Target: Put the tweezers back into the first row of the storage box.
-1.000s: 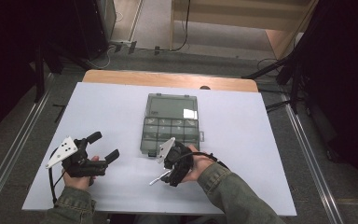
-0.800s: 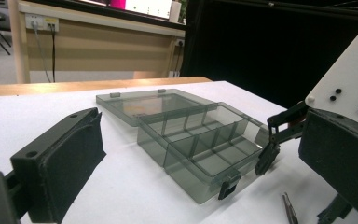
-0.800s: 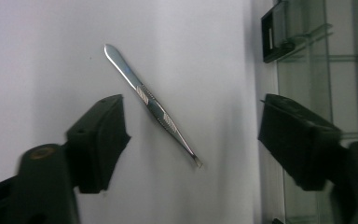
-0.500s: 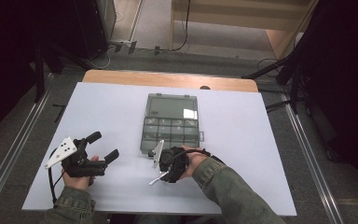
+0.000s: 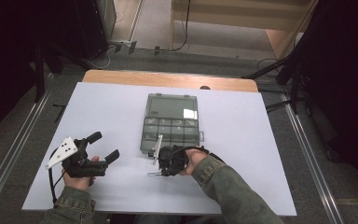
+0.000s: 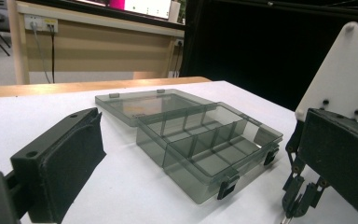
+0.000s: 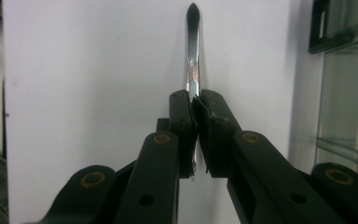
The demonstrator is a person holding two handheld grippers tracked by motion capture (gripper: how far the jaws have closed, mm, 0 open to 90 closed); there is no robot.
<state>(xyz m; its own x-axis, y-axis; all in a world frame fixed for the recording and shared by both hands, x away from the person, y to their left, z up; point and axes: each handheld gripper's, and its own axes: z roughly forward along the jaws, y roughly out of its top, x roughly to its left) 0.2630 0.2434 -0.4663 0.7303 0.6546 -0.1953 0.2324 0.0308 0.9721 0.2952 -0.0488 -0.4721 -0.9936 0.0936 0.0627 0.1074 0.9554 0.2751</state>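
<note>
the right hand-held gripper (image 7: 195, 135) is clamped on a thin, polished steel tool with a pointed tip and a knurled band (image 7: 192, 56), pinching it near its rear end so the point runs straight out ahead of the jaws, low over the white table (image 7: 98, 70). in the high view the right hand-held gripper (image 5: 161, 163) sits just short of the near edge of the smoky transparent plastic compartment box (image 5: 170, 125), whose lid lies folded open on the far side; the steel tool (image 5: 153, 173) pokes out toward the person's left. from the right gripper's own camera the box (image 7: 349, 93) is just beside the jaws, with a black latch at its front wall.

the left hand-held gripper (image 5: 103, 147) rests on the table well off to the left of the box, jaws spread apart and holding nothing; its own jaw pad (image 6: 65, 163) shows wide of the box (image 6: 200, 140).

the step in hand looks like carrying the picked-up tool to the box. the next move likely calls for turning the wrist toward the dividers, lifting the tip over the front wall, lining the long tool up with a compartment long enough for it, then easing the jaws apart.
</note>
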